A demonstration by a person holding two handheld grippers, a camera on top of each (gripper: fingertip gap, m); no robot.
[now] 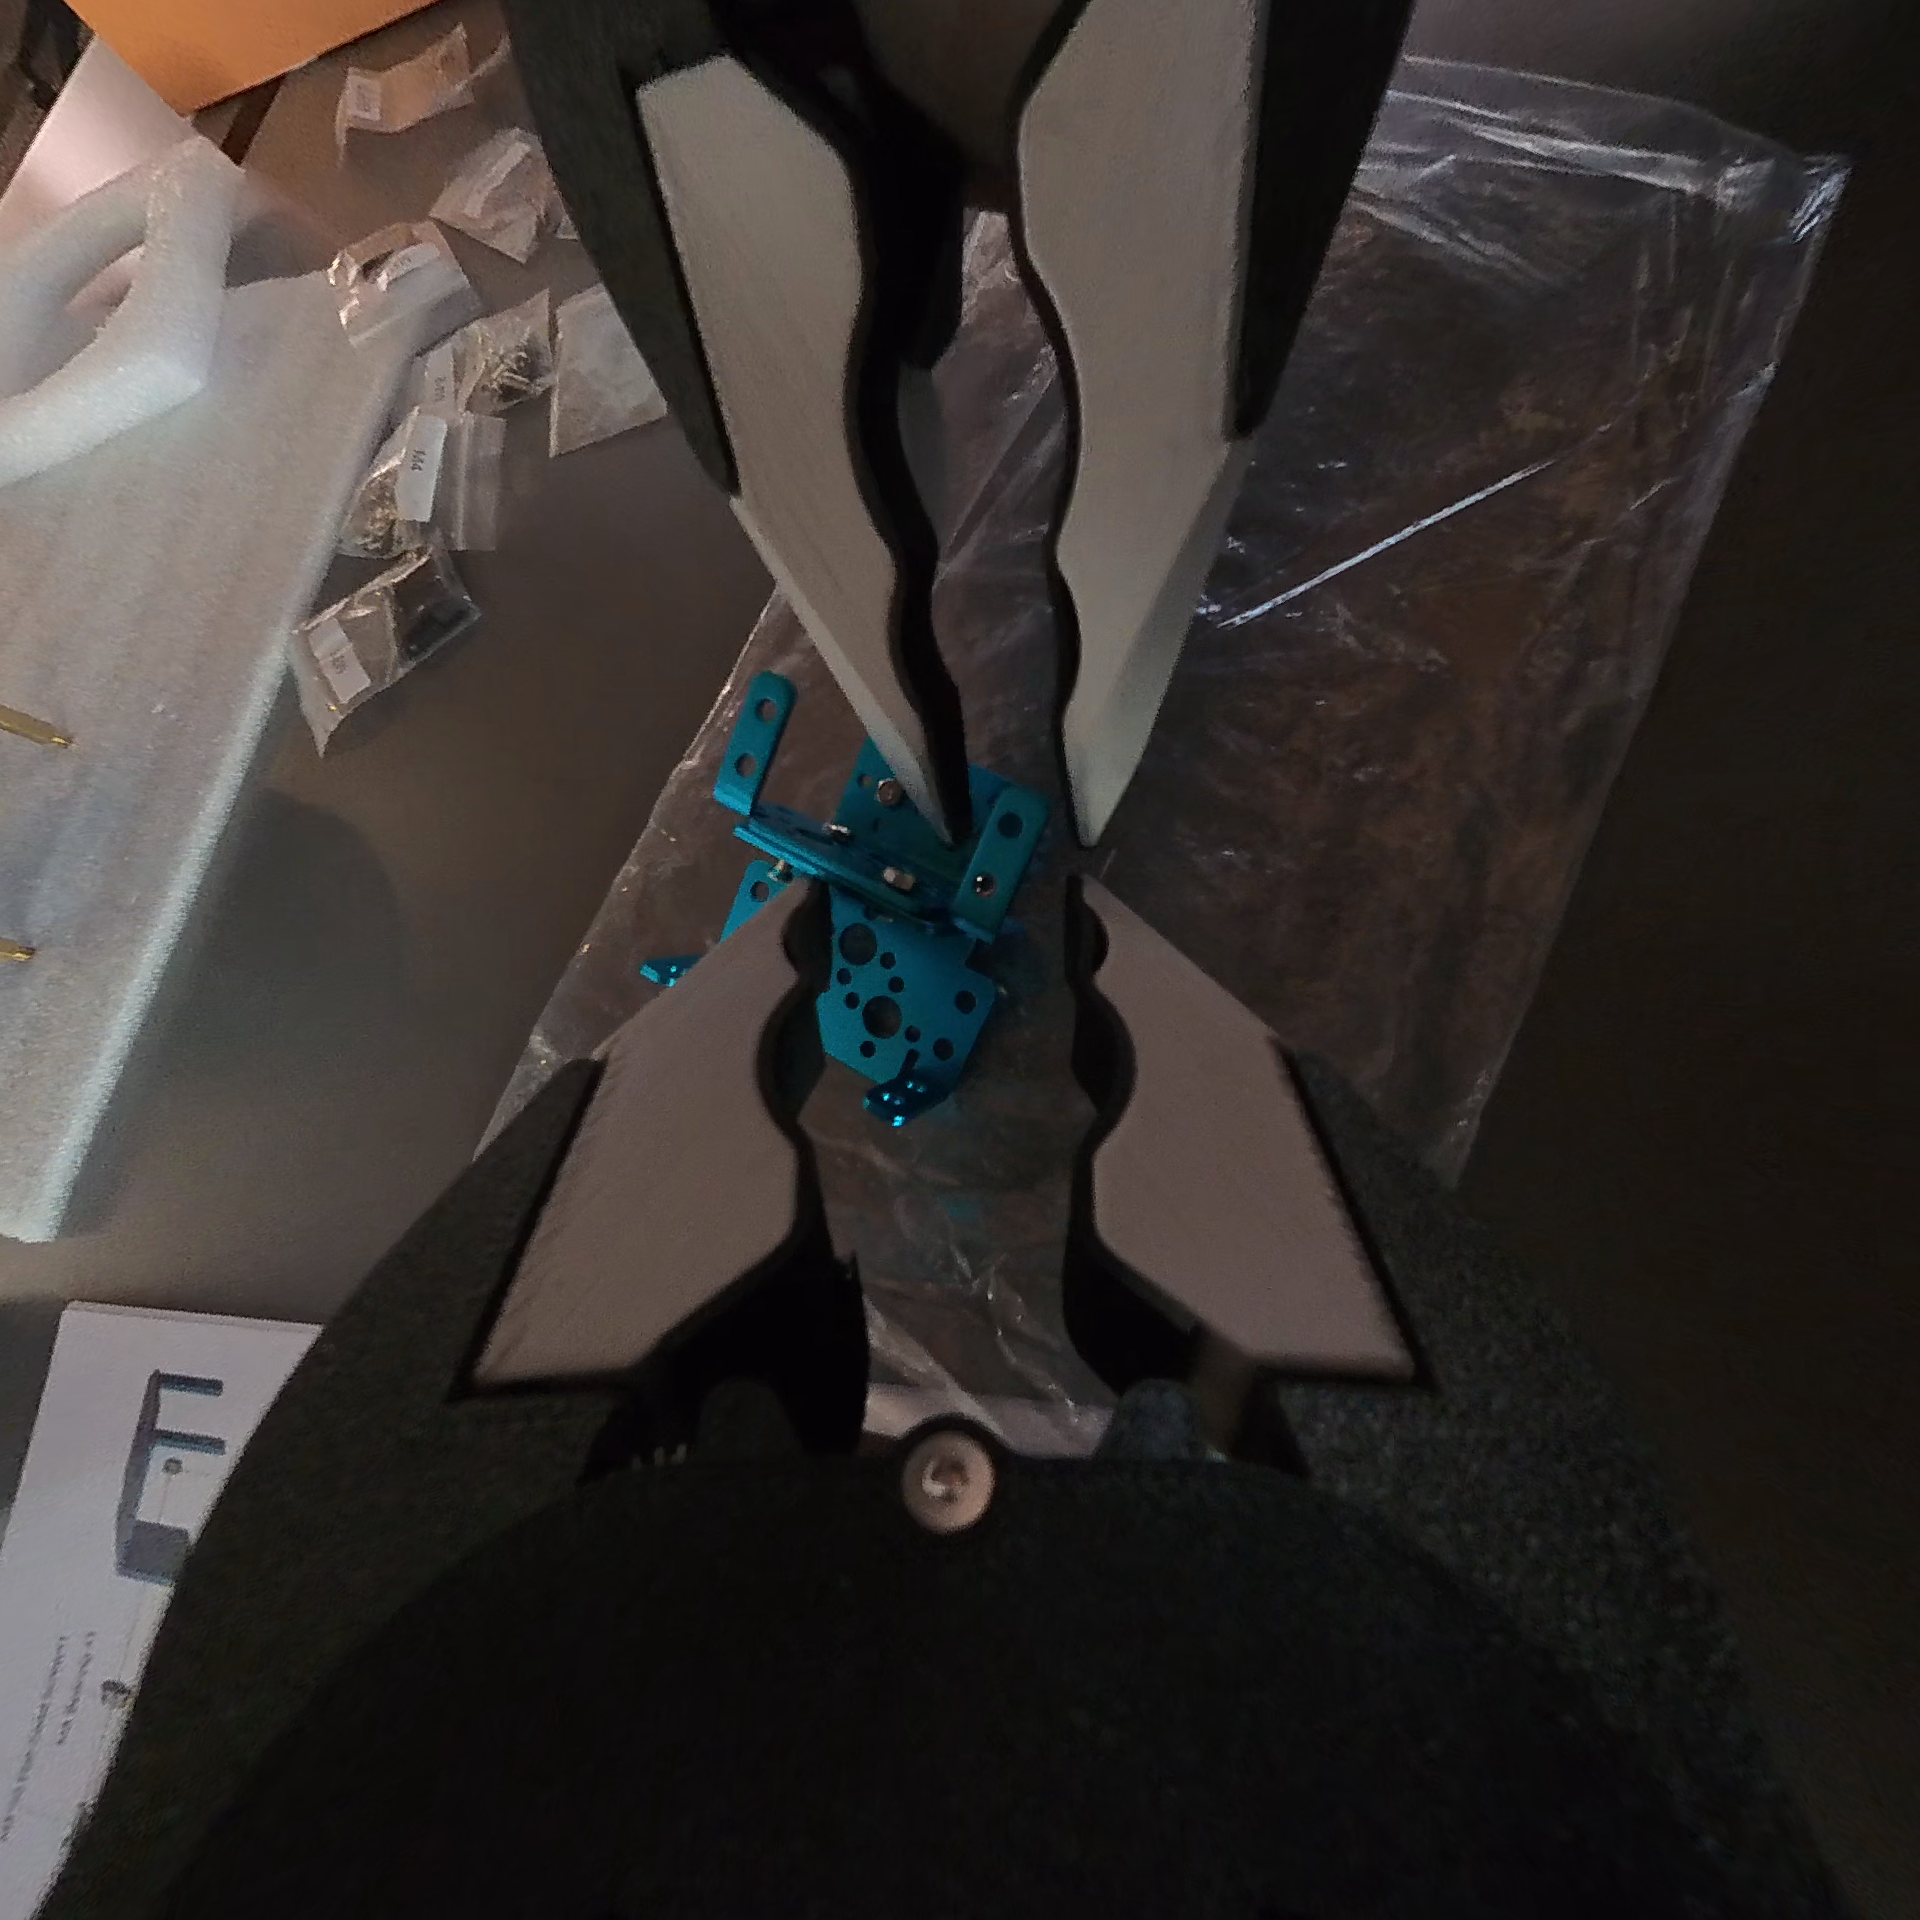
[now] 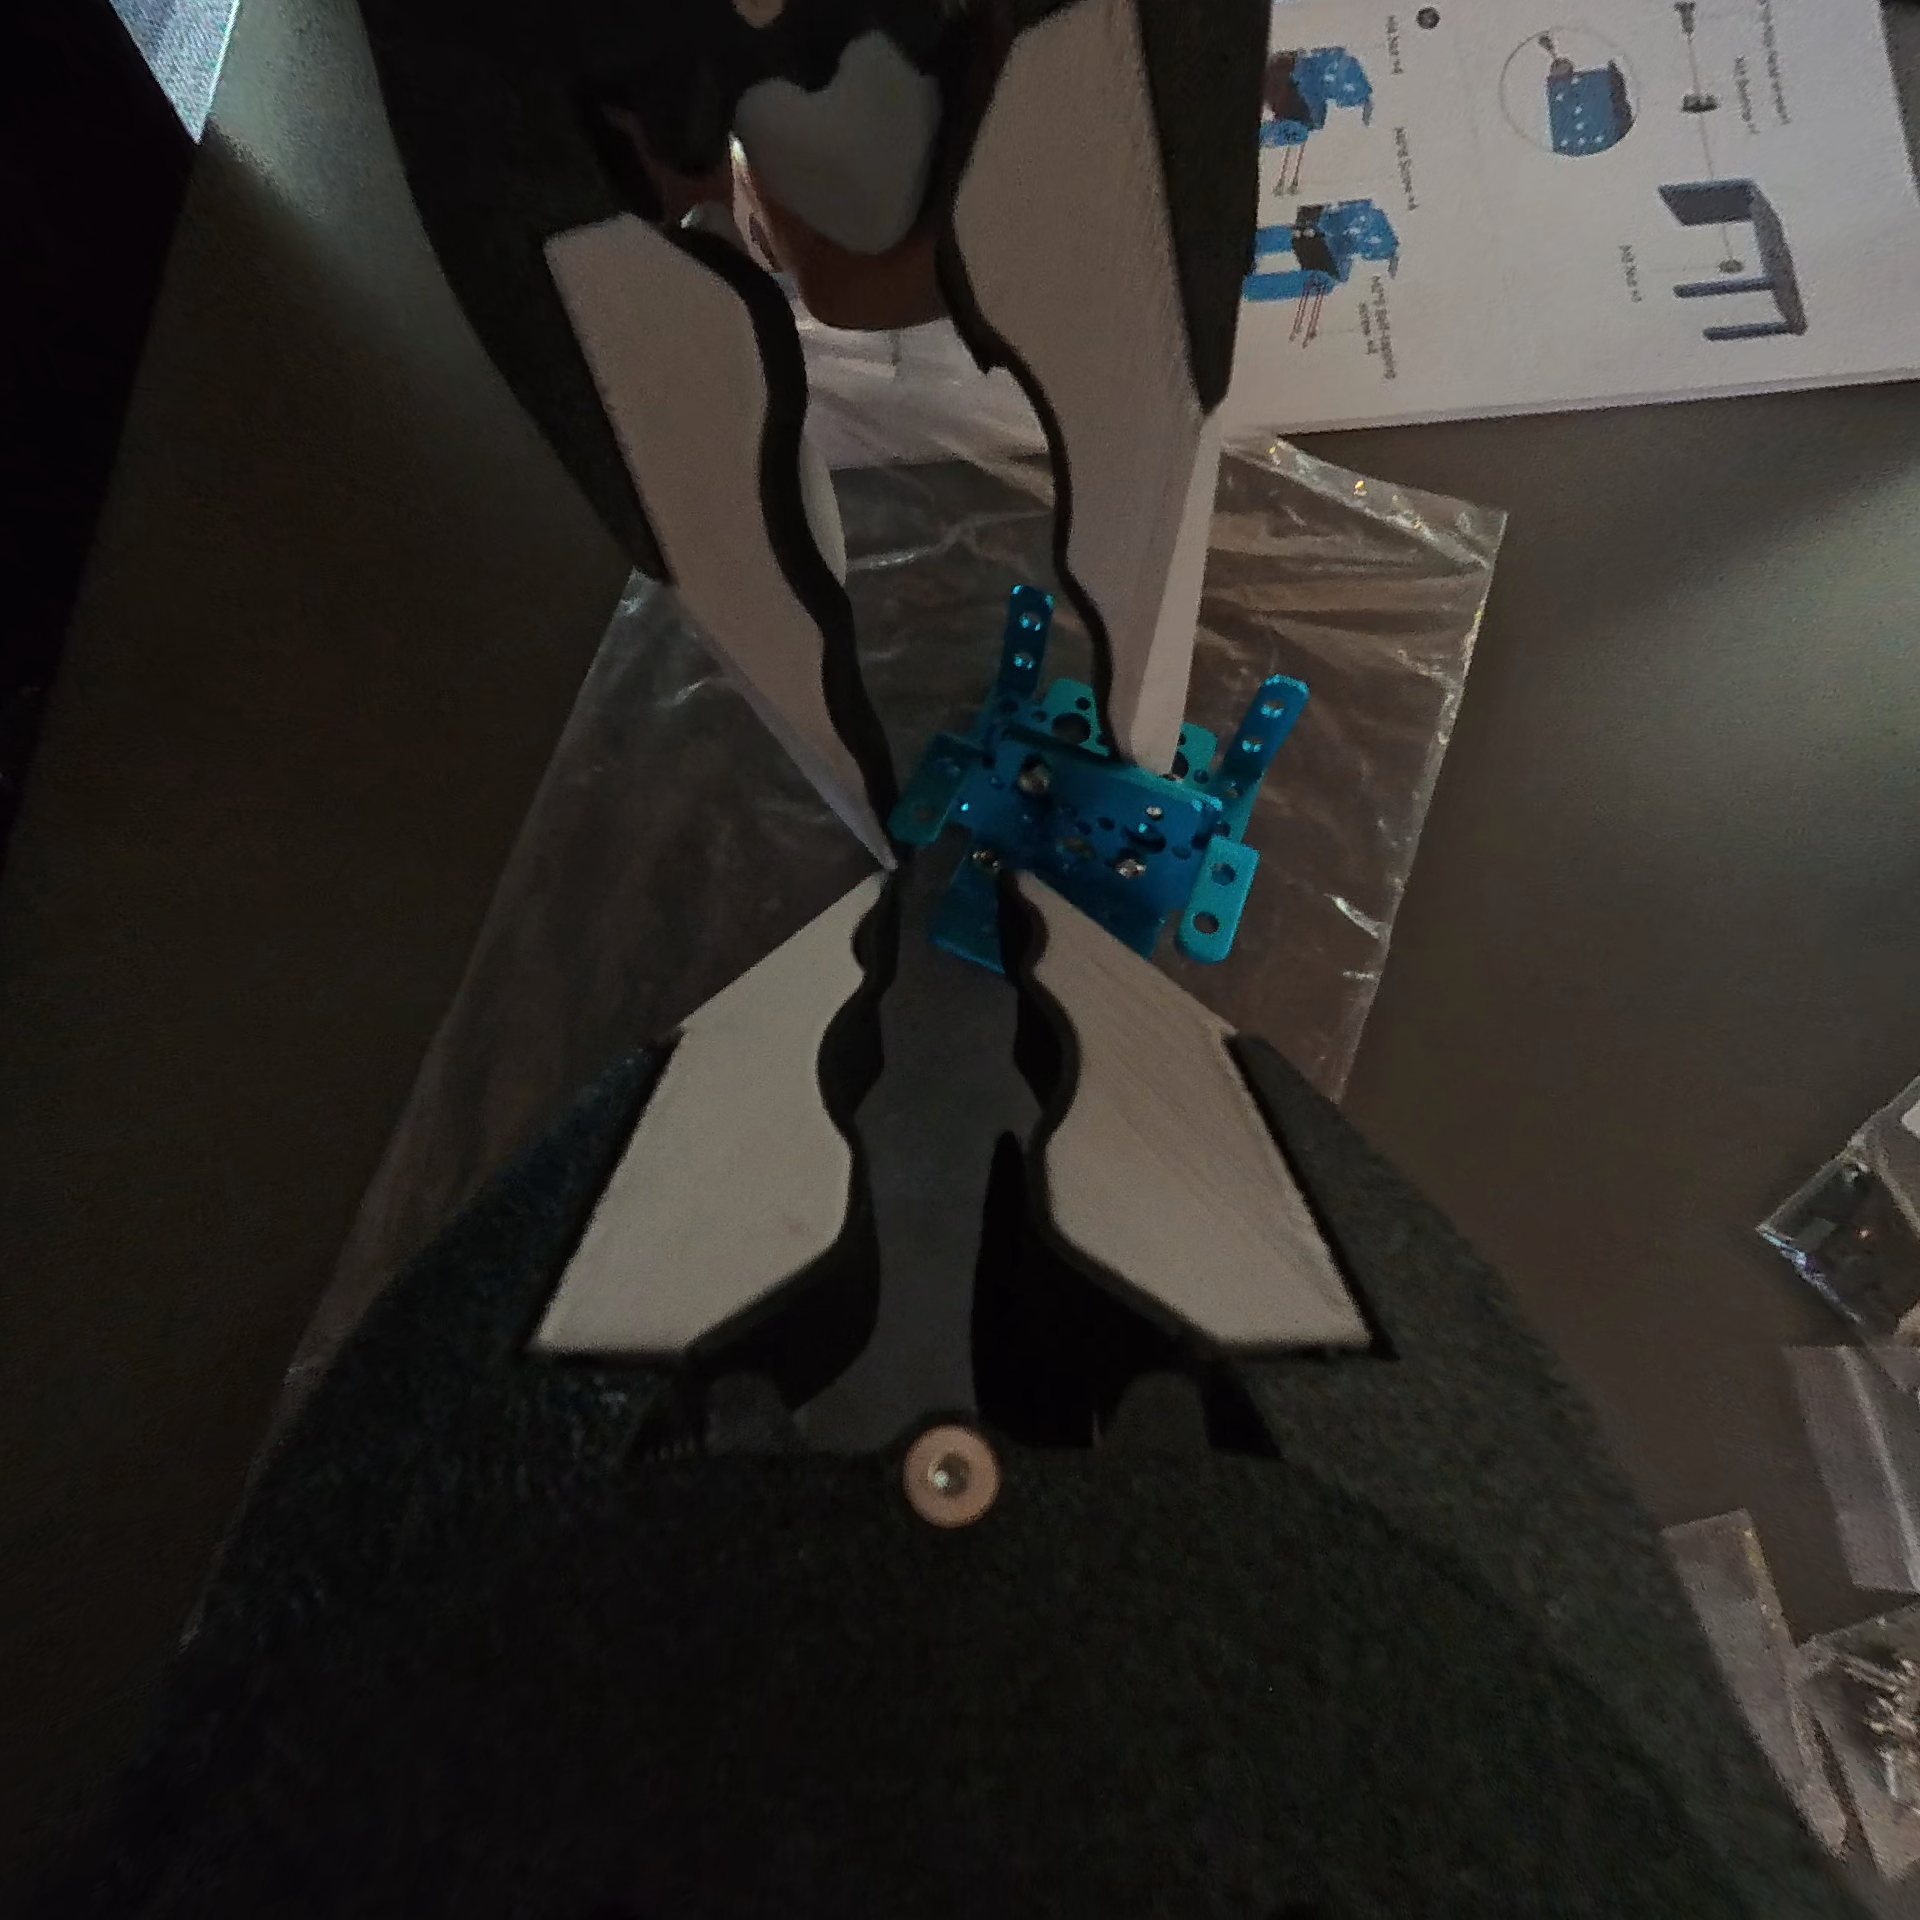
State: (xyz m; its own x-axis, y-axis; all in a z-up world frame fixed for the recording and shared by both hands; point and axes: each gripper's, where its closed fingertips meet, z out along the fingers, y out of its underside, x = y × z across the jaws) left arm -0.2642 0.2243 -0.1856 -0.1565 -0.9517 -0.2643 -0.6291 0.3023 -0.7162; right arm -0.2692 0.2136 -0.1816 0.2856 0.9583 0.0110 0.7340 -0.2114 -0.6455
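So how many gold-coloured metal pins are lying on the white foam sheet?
2, both near the left edge of the white foam sheet: one gold-coloured metal pin above the other. More may lie beyond the frame.

Dark table (image 2: pixel 312 623) under clear plastic sheet (image 2: pixel 1299 644), booklet (image 2: pixel 1558 260)

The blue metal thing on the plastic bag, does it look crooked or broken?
Crooked, yes: the blue perforated metal bracket assembly sits tilted on the crinkled clear plastic bag, its drilled arms pointing different ways. No break shows. Both grippers are open, tips beside it.
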